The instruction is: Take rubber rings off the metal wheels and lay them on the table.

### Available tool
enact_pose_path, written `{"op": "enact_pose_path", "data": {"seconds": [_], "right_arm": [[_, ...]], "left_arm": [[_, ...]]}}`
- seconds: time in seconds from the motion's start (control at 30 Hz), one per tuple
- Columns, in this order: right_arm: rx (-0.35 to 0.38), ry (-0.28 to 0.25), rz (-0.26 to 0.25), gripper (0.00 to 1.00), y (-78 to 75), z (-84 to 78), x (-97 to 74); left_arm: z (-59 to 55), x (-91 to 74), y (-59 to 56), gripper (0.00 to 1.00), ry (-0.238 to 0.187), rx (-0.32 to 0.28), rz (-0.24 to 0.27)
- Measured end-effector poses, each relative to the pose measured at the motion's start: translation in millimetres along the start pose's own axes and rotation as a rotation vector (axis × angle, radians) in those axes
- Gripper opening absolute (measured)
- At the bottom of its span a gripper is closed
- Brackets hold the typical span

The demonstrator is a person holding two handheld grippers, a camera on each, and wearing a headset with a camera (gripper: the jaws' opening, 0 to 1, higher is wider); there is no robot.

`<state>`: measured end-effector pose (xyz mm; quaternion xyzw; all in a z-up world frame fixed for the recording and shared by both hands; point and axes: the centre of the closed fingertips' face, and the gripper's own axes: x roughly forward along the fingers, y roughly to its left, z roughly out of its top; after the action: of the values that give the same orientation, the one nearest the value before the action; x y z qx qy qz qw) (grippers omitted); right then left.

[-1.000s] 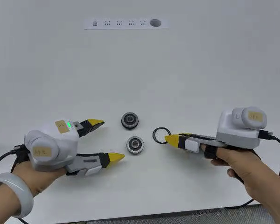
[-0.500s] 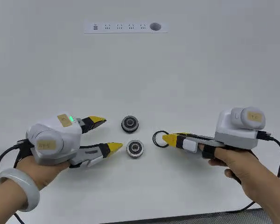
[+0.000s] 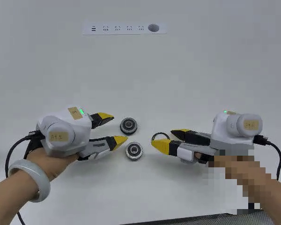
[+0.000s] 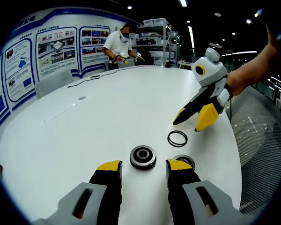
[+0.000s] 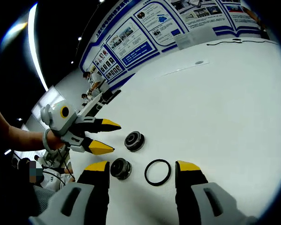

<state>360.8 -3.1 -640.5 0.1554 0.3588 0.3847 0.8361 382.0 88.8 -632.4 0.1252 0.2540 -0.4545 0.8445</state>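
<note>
Two metal wheels with dark rims lie flat on the white table point(image 3: 201, 79): a far wheel point(image 3: 129, 125) and a near wheel point(image 3: 134, 150). A loose black rubber ring point(image 3: 157, 136) lies just right of them. My left gripper point(image 3: 113, 127) is open, its yellow tips just left of both wheels. From its own view the far wheel point(image 4: 143, 157) sits just ahead, between the jaws, with the near wheel point(image 4: 183, 161) and the ring point(image 4: 177, 138) beyond. My right gripper point(image 3: 167, 138) is open beside the ring. Its view has the ring point(image 5: 158, 172) between the jaws and the wheels point(image 5: 121, 168) point(image 5: 134, 141) to the left.
A white power strip point(image 3: 125, 28) lies at the far side of the table. The table's front edge runs just below both hands. A person point(image 4: 117, 44) stands past the far end of the table, and a thin cable point(image 4: 91, 78) trails there.
My right gripper has opened; it was shut with its tip at the ring. My left gripper has moved up and right, closer to the wheels.
</note>
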Motion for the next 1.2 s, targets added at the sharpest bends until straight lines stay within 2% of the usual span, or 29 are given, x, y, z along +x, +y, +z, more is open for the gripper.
{"op": "enact_pose_path", "data": {"seconds": [0.13,0.3,0.8,1.2], "right_arm": [[-0.009,0.006,0.006,0.58,1.7,0.5,-0.5],[-0.004,-0.002,0.003,0.57,0.8,2.2,-0.7],[-0.005,-0.021,0.012,0.57,3.3,8.7,-0.5],[0.006,-0.021,0.015,0.56,3.5,8.5,-0.1]], "left_arm": [[3.0,4.3,1.4,0.33,0.002,-0.004,0.003],[5.6,10.4,-0.1,0.27,0.012,0.017,-0.005],[1.2,28.3,0.7,0.21,0.068,0.068,-0.02],[-2.3,33.9,2.6,0.15,0.092,0.094,-0.025]]}}
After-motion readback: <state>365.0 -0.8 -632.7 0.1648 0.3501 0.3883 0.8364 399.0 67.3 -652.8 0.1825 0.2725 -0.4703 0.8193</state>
